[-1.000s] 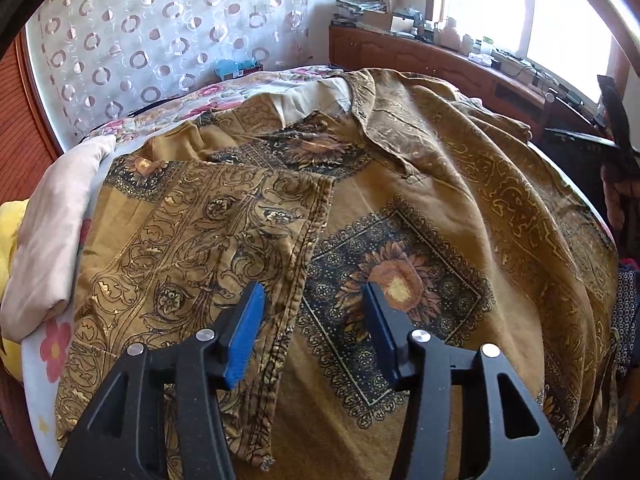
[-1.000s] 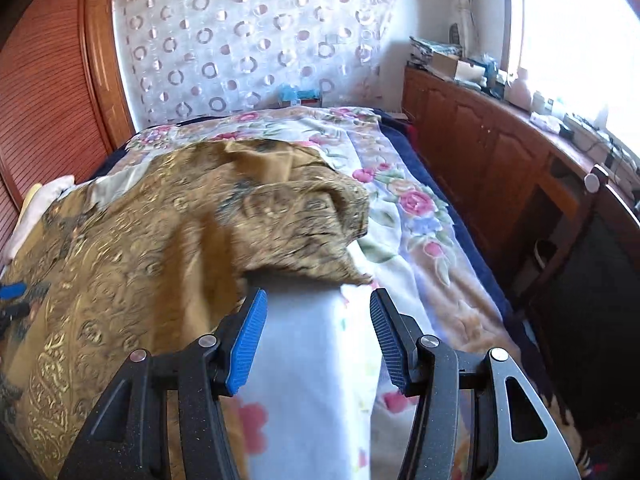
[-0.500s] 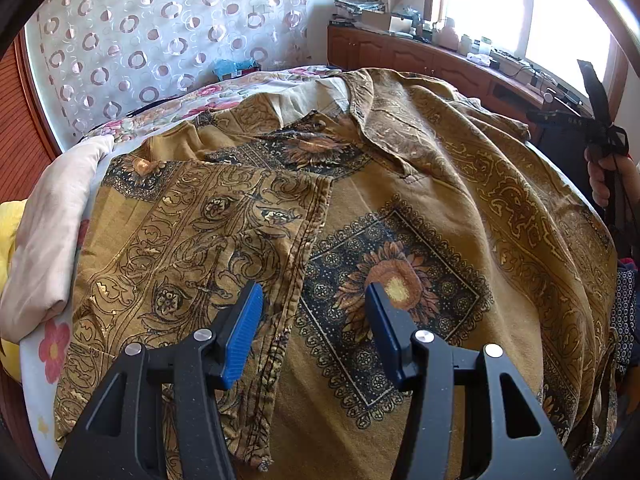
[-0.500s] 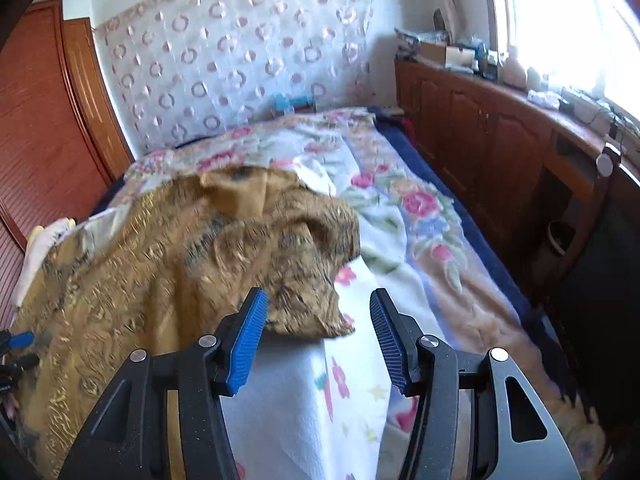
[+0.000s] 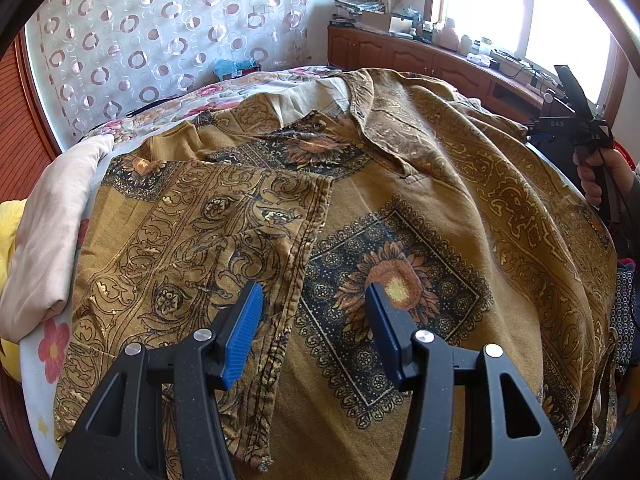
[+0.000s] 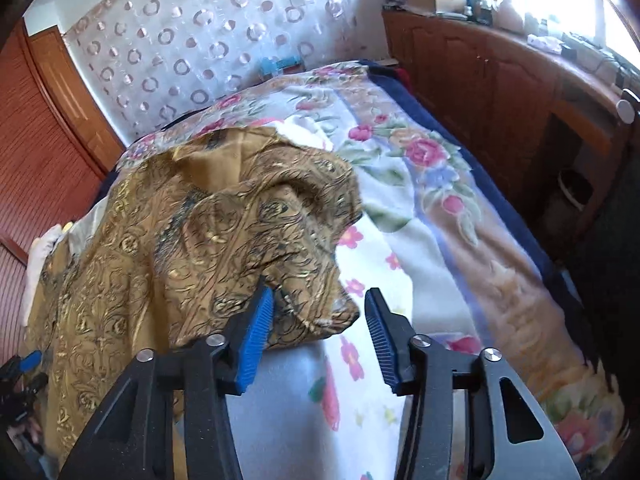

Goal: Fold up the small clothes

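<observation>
Close right gripper, jaws narrowing around the mustard garment sleeve cuff at frame centre, fully onto the hem before lifting, keeping open left gripper empty, hovering over its lower-centre fold.

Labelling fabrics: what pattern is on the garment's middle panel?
A sunflower in a dark diamond border on the mustard garment; left wrist view.

Two close, downward-tilted wrist views sharing the mustard garment.
</observation>
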Action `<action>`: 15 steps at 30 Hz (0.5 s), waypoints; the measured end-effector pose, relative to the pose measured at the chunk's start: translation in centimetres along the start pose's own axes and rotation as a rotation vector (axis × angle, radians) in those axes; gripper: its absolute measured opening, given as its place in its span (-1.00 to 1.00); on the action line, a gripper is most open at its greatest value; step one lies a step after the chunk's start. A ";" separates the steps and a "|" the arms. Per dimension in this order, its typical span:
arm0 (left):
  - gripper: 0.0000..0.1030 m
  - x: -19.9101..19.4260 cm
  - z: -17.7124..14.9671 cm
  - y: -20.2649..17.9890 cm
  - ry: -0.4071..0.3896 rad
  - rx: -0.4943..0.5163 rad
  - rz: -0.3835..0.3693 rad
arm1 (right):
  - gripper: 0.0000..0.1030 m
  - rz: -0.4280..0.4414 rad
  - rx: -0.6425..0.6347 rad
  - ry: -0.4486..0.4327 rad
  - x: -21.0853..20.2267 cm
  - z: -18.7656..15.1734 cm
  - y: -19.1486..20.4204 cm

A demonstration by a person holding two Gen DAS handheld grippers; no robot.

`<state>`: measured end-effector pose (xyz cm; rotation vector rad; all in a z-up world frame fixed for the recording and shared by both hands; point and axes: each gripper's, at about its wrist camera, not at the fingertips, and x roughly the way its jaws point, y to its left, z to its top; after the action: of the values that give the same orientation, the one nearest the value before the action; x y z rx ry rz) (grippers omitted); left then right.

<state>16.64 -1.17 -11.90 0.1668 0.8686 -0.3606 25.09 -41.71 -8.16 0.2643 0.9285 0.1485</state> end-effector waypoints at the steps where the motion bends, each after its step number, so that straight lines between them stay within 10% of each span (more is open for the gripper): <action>1: 0.06 0.0 0.0 0.0 0.000 0.000 0.000 | -0.22 0.019 0.009 0.007 0.2 0.3 -0.5; 7: 0.06 0.0 0.0 0.0 0.000 0.000 0.000 | -0.79 0.066 -0.006 0.011 -0.4 1.0 -1.1; 15: 0.06 0.0 0.0 0.0 0.000 0.000 0.000 | -0.83 -0.039 -0.257 -0.156 -3.4 1.6 4.8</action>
<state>16.64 -1.14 -11.89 0.1669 0.8685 -0.3607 24.31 -38.19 -3.24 0.0193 0.7503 0.2058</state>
